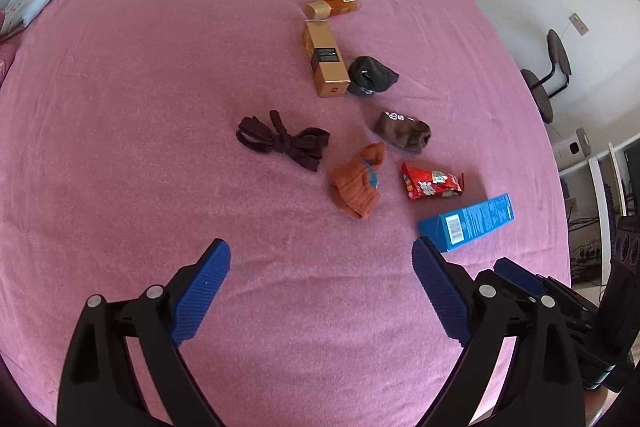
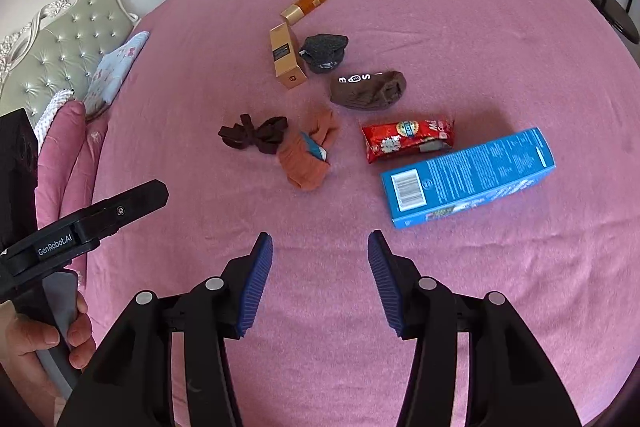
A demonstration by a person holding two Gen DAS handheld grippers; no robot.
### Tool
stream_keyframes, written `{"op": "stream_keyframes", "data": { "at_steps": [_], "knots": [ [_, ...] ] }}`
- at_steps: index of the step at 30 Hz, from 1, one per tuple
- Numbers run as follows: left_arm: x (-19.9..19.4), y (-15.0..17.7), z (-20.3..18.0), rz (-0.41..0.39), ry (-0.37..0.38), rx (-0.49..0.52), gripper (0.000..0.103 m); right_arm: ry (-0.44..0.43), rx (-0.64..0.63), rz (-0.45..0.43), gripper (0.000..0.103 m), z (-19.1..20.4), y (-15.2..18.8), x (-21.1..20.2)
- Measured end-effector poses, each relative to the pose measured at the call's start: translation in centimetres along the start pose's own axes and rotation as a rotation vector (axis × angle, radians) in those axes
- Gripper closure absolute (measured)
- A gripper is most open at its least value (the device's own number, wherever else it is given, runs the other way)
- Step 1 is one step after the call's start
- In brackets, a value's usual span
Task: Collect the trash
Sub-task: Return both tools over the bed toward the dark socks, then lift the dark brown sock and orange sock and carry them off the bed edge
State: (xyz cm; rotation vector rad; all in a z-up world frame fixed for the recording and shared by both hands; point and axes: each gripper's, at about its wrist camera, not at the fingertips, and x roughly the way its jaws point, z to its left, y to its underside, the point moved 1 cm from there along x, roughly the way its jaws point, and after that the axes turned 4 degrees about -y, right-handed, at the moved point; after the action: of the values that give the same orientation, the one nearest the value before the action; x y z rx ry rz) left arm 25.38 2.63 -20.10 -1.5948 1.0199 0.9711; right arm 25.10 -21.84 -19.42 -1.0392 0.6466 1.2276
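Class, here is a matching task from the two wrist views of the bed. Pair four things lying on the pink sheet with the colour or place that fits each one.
Things:
1. long carton
2. snack wrapper
3. knotted ribbon
4. tall gold box

Descriptions:
A. dark brown, left of the orange sock
B. blue, nearest the right gripper
C. touching the dark grey sock
D. red, just beyond the blue carton

Pairs: 1-B, 2-D, 3-A, 4-C
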Motion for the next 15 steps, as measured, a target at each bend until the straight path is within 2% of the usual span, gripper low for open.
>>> {"op": "stream_keyframes", "data": {
  "at_steps": [6, 15],
  "knots": [
    [3.9, -2.8, 2.0, 0.028, -0.012, -0.077, 0.011, -0.014, -0.008, 0.054, 0.053, -0.2, -3.5, 5.1],
    [9.0, -5.7, 4.5, 0.070, -0.018, -0.148, 0.011, -0.018, 0.014, 0.125, 0.053, -0.7, -6.7, 13.1]
  ]
}}
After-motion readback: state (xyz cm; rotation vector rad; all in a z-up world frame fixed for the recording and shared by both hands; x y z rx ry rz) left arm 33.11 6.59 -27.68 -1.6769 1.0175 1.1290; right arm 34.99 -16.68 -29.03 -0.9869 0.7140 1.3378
